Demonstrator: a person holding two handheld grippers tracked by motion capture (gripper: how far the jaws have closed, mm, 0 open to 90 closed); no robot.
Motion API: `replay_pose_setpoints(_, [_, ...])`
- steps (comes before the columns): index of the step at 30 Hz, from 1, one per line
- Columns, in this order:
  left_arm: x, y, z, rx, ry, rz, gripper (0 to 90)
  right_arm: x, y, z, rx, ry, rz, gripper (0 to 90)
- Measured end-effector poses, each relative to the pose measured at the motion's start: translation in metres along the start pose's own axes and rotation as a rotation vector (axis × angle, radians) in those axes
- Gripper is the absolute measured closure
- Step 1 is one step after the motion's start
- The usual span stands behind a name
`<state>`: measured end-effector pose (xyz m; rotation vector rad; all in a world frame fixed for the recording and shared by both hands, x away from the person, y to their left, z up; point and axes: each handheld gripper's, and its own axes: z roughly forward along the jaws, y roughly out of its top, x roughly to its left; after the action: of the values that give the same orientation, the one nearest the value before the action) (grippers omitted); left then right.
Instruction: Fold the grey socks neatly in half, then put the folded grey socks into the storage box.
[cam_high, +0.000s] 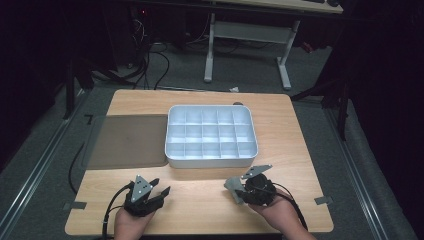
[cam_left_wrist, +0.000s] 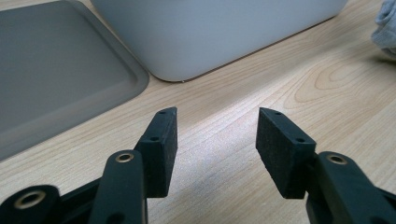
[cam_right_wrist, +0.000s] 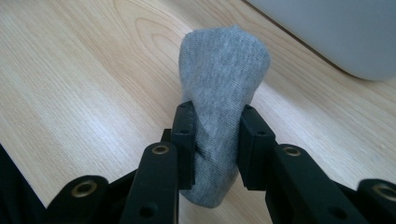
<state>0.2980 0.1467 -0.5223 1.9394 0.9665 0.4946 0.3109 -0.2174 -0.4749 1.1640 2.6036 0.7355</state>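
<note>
Sitting pinched between the right gripper (cam_right_wrist: 217, 140) fingers (cam_right_wrist: 184, 140), a grey sock (cam_right_wrist: 222, 70).

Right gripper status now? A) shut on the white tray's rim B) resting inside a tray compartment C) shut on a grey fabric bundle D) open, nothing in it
C: in the right gripper view the right gripper has both jaws pressed against a grey fabric bundle, held above the wooden table.

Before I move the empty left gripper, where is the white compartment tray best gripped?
Judging by shape, grip the white compartment tray by its near wall, coming from above: the left gripper, jaws apart, could straddle the thin upright rim, one jaw inside a cell, one outside. The rounded corners look harder to hold.
</note>
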Motion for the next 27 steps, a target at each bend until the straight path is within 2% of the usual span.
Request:
replay_pose_setpoints(5, [0.000,0.000,0.000,0.001,-0.002,-0.001,48.0,-0.006,-0.003,-0.004,0.000,-0.020,0.009,72.1])
replay_pose_setpoints(14, [0.001,0.001,-0.002,-0.019,0.026,-0.017,41.9,-0.020,-0.008,-0.020,-0.010,-0.051,0.041,72.0])
replay_pose_setpoints(18, [0.001,0.001,0.000,-0.021,0.021,-0.024,41.3,-0.026,-0.009,-0.025,-0.014,-0.055,0.063,72.1])
replay_pose_setpoints(27, [0.001,0.000,0.001,-0.032,-0.009,-0.023,41.4,-0.033,-0.008,-0.037,-0.018,-0.071,0.065,72.0])
